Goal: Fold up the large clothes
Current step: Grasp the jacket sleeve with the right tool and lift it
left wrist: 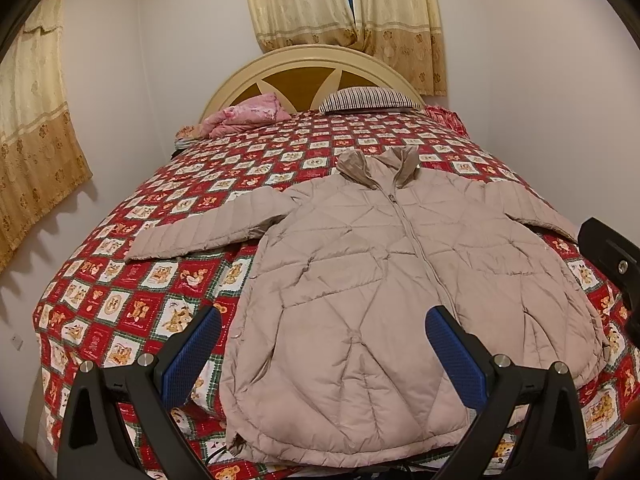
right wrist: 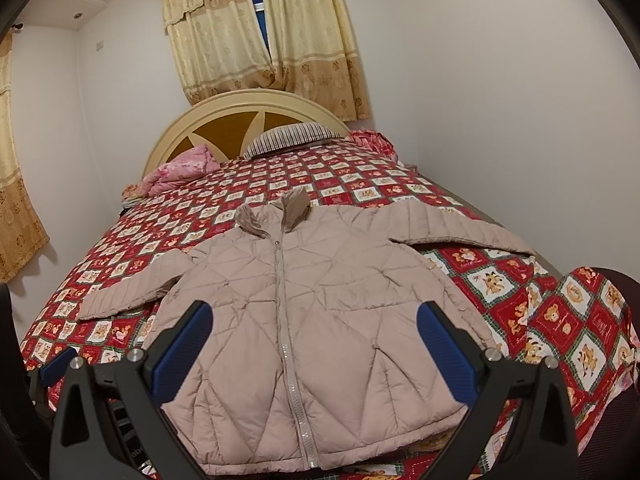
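Observation:
A beige quilted puffer jacket (left wrist: 360, 280) lies flat and zipped, front up, on the bed, collar toward the headboard and both sleeves spread out sideways. It also shows in the right wrist view (right wrist: 304, 320). My left gripper (left wrist: 324, 344) is open and empty, held above the jacket's lower left part. My right gripper (right wrist: 314, 340) is open and empty, held above the jacket's lower middle near the zipper. The left gripper's blue pad (right wrist: 60, 360) shows at the left edge of the right wrist view.
The bed has a red patchwork bear-print cover (left wrist: 132, 304). A pink folded blanket (left wrist: 248, 116) and a striped pillow (left wrist: 368, 98) lie by the cream headboard (left wrist: 304, 60). White walls stand close on both sides. Curtains (left wrist: 344, 4) hang behind.

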{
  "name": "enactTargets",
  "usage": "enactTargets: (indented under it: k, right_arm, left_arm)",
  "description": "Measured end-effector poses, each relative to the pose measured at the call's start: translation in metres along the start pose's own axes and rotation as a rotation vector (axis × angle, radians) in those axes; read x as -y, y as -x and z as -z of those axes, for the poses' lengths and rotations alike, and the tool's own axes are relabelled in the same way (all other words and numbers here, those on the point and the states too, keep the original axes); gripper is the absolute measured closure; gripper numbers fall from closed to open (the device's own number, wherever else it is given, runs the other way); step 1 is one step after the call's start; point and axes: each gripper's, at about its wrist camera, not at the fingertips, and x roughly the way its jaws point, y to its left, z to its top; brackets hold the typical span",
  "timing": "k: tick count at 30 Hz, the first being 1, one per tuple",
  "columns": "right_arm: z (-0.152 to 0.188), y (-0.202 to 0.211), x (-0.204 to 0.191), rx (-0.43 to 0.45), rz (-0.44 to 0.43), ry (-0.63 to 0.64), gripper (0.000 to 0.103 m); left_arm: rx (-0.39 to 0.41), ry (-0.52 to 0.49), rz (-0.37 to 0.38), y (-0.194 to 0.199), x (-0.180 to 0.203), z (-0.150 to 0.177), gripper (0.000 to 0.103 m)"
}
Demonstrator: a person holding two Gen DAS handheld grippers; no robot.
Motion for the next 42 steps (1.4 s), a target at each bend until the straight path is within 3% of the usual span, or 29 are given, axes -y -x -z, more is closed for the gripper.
enactTargets:
  k: [7,13,17,19,24,27,29,34,37,42]
  right_arm:
    - [0.007,-0.026,0.01,-0.053,0.013,-0.031,0.0]
    - [0.011,-0.068,0.048,-0.122,0.054,-0.074,0.001]
    - [-0.007,-0.093,0.108,-0.165,0.048,-0.209,0.024]
    - [-0.019,-0.108,0.157,-0.184,0.043,-0.355,0.038]
    - [-0.022,-0.139,0.298,-0.127,-0.005,-0.79,0.038]
    - [-0.016,-0.154,0.358,-0.086,-0.003,-0.978,0.038]
    - [-0.014,-0.165,0.392,-0.067,0.028,-1.075,0.038]
    - [-0.017,-0.194,0.436,-0.087,0.195,-1.148,0.038]
    - [-0.009,-0.214,0.458,-0.121,0.249,-1.203,0.038]
    - [-0.012,-0.231,0.475,-0.086,0.269,-1.202,0.038]
  left_arm:
    - [-0.026,0.022,0.081,-0.038,-0.006,-0.006,0.001]
    - [-0.074,0.022,0.148,-0.1,-0.014,-0.03,0.001]
    - [-0.066,0.068,0.101,-0.141,-0.03,-0.064,0.001]
    - [-0.054,0.087,0.065,-0.165,-0.038,-0.076,0.001]
    - [-0.046,0.123,-0.034,-0.229,-0.058,-0.075,0.001]
    - [-0.101,0.137,-0.077,-0.262,-0.064,-0.06,0.001]
    - [-0.166,0.179,-0.05,-0.279,-0.073,-0.051,0.001]
    - [-0.249,0.281,0.034,-0.297,-0.088,-0.038,0.001]
    - [-0.269,0.296,0.045,-0.3,-0.087,-0.035,0.001]
    - [-0.277,0.271,0.022,-0.304,-0.081,-0.038,0.001]
